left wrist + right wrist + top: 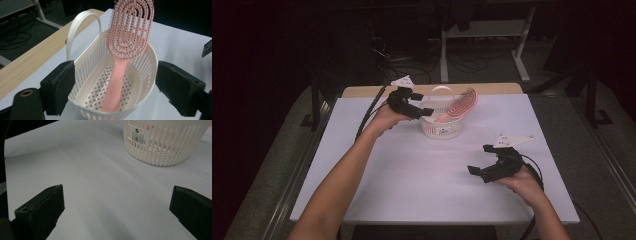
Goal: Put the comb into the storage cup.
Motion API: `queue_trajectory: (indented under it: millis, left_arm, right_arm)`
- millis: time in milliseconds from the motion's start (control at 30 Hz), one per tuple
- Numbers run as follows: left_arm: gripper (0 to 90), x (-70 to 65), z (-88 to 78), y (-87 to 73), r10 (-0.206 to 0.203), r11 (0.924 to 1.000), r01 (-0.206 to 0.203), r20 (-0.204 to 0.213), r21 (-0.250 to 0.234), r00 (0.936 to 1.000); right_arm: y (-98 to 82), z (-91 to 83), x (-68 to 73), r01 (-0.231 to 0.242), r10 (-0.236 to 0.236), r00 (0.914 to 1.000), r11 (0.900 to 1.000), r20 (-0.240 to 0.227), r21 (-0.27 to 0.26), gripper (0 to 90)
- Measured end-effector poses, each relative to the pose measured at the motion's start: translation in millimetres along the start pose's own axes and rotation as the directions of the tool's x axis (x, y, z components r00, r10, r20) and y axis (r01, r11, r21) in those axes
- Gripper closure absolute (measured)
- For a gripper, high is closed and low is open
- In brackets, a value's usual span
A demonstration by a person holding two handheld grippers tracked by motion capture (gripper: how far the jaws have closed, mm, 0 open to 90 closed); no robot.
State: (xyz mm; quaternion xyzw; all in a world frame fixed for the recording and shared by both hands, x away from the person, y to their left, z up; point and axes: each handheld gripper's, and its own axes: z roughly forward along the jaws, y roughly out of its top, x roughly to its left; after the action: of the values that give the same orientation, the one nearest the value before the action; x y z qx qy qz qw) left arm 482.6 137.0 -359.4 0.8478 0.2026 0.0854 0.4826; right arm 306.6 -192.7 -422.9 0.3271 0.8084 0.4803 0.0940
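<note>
One label [138, 136] on basket [165, 142], brush [125, 50] inside.

both forearms are bare — no sleeves show. each hand carries a black two-jaw gripper: the left gripper [421, 104] and the right gripper [479, 160]. each is topped by a pale grey three-cornered plate marked with small dark dots, and a black cable trails from each. up close the jaws are thick, blocky black pads with matte, slightly worn faces — one left jaw arm has a brass-ringed hole, one right jaw a small round hole.
</note>
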Motion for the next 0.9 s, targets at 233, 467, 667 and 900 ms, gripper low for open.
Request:
queue_trajectory:
  millis: [233,467,667,900]
  left_arm:
    - [13.6,-3.2,-17.3,-8.6,-0.014,0.9997,0.014,-0.011,0.018,0.9998]
    - [12.6,-10.3,-38.2,-18.7,-0.020,0.9995,0.021,-0.031,0.022,0.9993]
    - [8.3,-15.8,-53.6,-30.6,-0.025,0.9989,0.027,-0.042,0.037,0.9988]
    - [2.0,-25.0,-70.3,-47.9,-0.038,0.9976,0.041,-0.049,0.057,0.9981]
  right_arm:
    - [0.3,0.7,0.6,0.000,0.000,1.0000,1.000,0.000,0.002,0.0]
    - [1.0,2.9,0.5,0.004,-0.004,1.0000,1.000,-0.001,0.007,0.0]
    - [1.3,3.5,0.9,0.002,-0.002,1.0000,1.000,0.002,0.007,0.0]
    - [1.4,3.9,1.1,0.002,-0.003,1.0000,1.000,0.005,0.009,0.0]
